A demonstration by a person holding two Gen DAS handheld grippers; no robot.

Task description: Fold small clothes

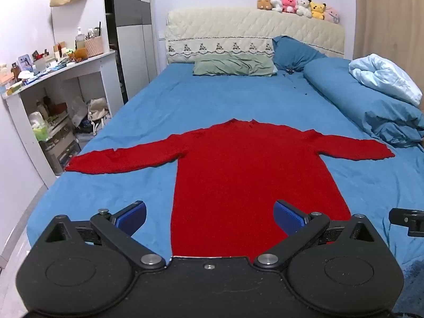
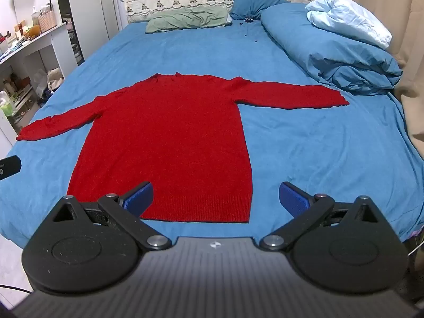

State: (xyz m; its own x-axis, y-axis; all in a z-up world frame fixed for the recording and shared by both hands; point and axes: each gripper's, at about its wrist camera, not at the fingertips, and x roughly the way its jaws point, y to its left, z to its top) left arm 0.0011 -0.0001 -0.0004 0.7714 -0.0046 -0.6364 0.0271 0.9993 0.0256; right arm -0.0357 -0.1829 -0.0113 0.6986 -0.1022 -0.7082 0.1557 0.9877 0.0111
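Sweater (image 1: 249, 175): red, knitted, long-sleeved. Lies flat on the bed (image 1: 238, 100), spread out full, neck toward the headboard (image 1: 251, 29), hem toward the foot of the bed. Both sleeves stretched out sideways from the body; the left sleeve (image 1: 119, 159) reaches the bed's edge, the right sleeve (image 1: 355, 147) ends just short of the rolled duvet (image 1: 371, 106). No fold made in it yet.

Left gripper (image 1: 209, 217): hangs above the hem of the sweater, over its left part. Fingers (image 1: 132, 216) spread wide, blue pads facing each other, holding nothing.

Right gripper (image 2: 216, 198): hangs above the hem of the sweater (image 2: 169, 137), at its right corner; one finger over the red knit, the other finger (image 2: 294, 198) over the bare blue sheet beside it. Spread wide, holding nothing. A black part of this gripper shows at the right edge of the left wrist view.

Bed: blue sheet, lightly creased. Beyond the sweater, against the headboard, a green pillow (image 1: 234, 65) and a blue pillow (image 1: 294, 50). A pale blue blanket (image 1: 384, 75) lies bunched on top of the duvet.

Headboard: cream, quilted, lace trim. A row of soft toys (image 1: 298, 6) sits along its top.

Shelf unit (image 1: 53, 79): white, left of the bed, its surface crowded with bottles, boxes and a woven basket.
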